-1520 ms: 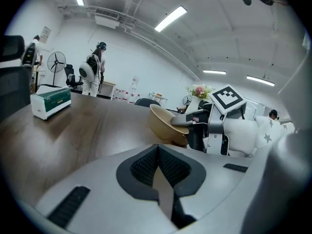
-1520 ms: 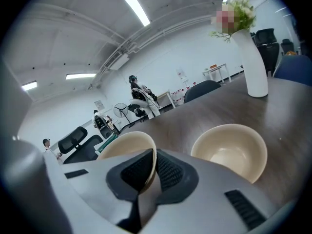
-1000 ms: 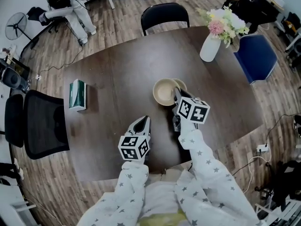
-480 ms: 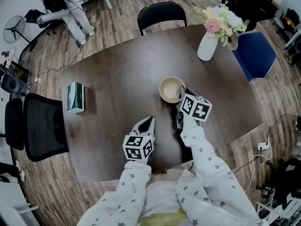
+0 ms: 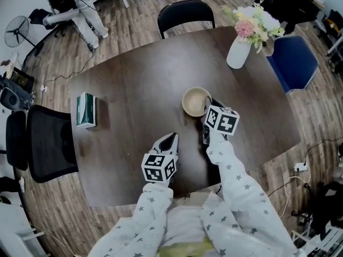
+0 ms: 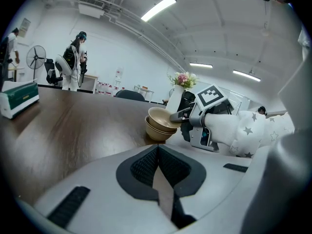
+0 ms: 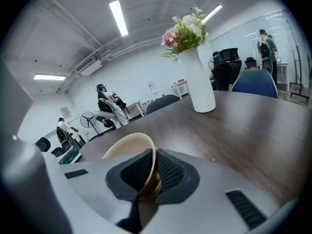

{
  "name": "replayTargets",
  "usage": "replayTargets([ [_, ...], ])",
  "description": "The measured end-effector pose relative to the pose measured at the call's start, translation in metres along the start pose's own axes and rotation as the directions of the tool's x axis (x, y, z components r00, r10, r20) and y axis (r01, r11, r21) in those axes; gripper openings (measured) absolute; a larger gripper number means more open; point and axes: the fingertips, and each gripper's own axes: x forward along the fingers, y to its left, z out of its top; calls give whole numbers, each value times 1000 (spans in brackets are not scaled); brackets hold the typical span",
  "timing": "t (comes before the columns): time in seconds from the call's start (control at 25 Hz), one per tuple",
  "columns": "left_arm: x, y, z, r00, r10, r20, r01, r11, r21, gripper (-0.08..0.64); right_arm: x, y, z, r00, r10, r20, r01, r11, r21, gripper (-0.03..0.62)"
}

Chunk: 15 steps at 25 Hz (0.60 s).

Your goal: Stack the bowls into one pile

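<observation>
Two tan bowls sit nested right of the table's middle. The upper bowl (image 5: 195,100) (image 6: 161,116) leans in the lower bowl (image 6: 156,131). My right gripper (image 5: 206,107) (image 6: 177,116) (image 7: 146,172) is shut on the upper bowl's near rim (image 7: 127,146), which runs between its pads. My left gripper (image 5: 171,137) (image 6: 158,168) hovers low over the table (image 5: 134,84), to the front left of the bowls, with its jaws together and nothing between them.
A white vase of flowers (image 5: 239,51) (image 7: 199,82) stands at the far right of the table, and a green tissue box (image 5: 87,109) (image 6: 17,98) lies at the left edge. Chairs (image 5: 185,12) ring the table. People stand far off in the room.
My right gripper has carried the tan bowl a little right and down onto the second bowl, which showed beside it before. The left gripper has crept slightly forward.
</observation>
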Motion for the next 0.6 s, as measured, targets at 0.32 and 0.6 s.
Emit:
replayTargets([
  [0.32,3,0,1,1000,10,2,-10,1000,-1,26,7,8,-4,999,19,-44,-24,993,-116,37],
  [0.6,4,-2,3,1000,17,3,-17,1000,2,26,5,14,-5,997,46,-68,-60,972,-228,62],
])
